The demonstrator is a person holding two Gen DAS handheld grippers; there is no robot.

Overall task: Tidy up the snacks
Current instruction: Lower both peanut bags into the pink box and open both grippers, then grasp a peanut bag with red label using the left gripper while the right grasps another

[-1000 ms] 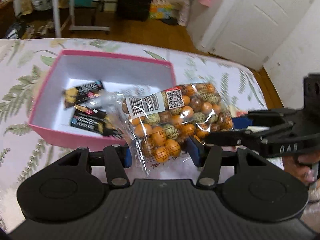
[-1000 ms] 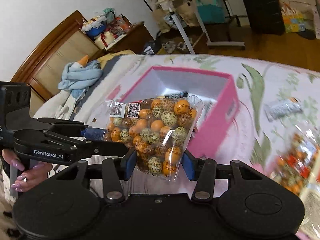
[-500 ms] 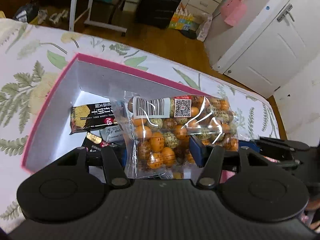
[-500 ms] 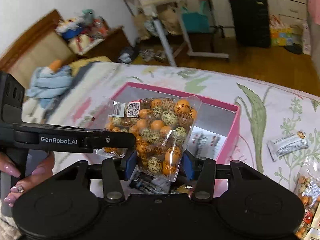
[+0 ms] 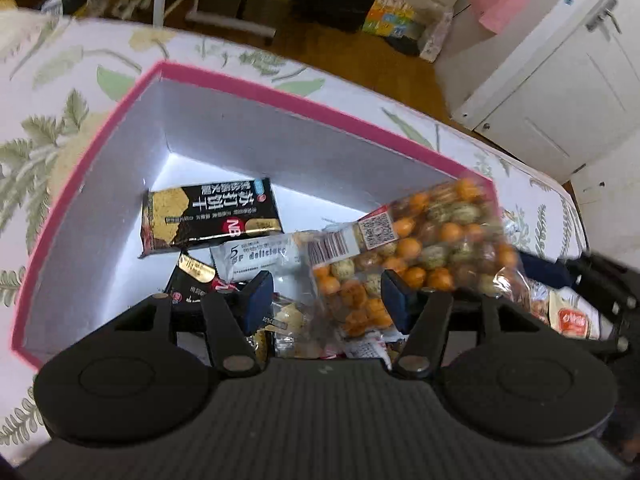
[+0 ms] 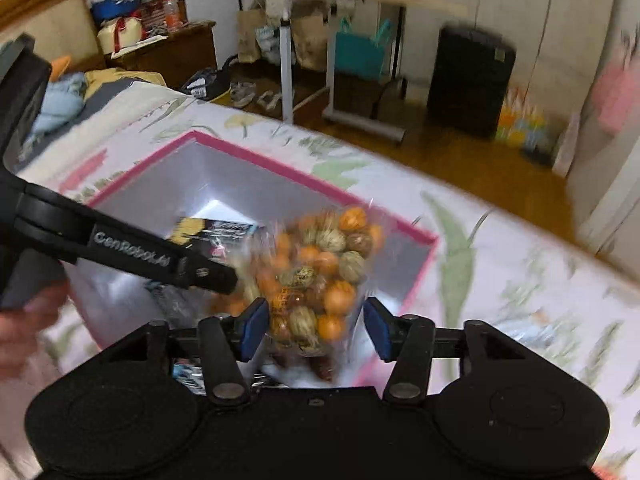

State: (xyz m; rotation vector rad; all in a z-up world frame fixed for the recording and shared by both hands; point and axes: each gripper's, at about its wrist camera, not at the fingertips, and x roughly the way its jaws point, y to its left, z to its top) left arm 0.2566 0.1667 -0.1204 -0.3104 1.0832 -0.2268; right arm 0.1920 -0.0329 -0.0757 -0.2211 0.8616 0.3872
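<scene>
My left gripper (image 5: 326, 300) hangs over the pink box (image 5: 280, 98), its jaws opening; the clear bag of orange and speckled candy balls (image 5: 404, 248) lies between the blue pads (image 5: 258, 294), leaning against the right-hand one, while the left-hand pad stands clear of the plastic, so nothing is pinched there. The bag tilts away to the right of those jaws, its barcode label facing up, and its lower corner sits over the heap of wrappers inside the box. Ahead and to the left of the left jaws a black biscuit packet (image 5: 210, 216) lies flat on the white floor of the box, with a white "delicious" packet (image 5: 256, 258) just nearer, between it and the pads. My right gripper (image 6: 314, 330) points down at the same bag (image 6: 320, 268) from the other side, and its jaws are opening too: the bag stands between the pads (image 6: 252, 328) with a gap on each side (blur smears the plastic edges, so a light touch I cannot rule out). The left gripper's arm (image 6: 132, 252) crosses in front of my right jaws from the left, held by a hand (image 6: 28, 320) at the frame's edge. The box sits on a leaf-print bedspread (image 6: 500, 264), which stretches off to the right of the right jaws.
</scene>
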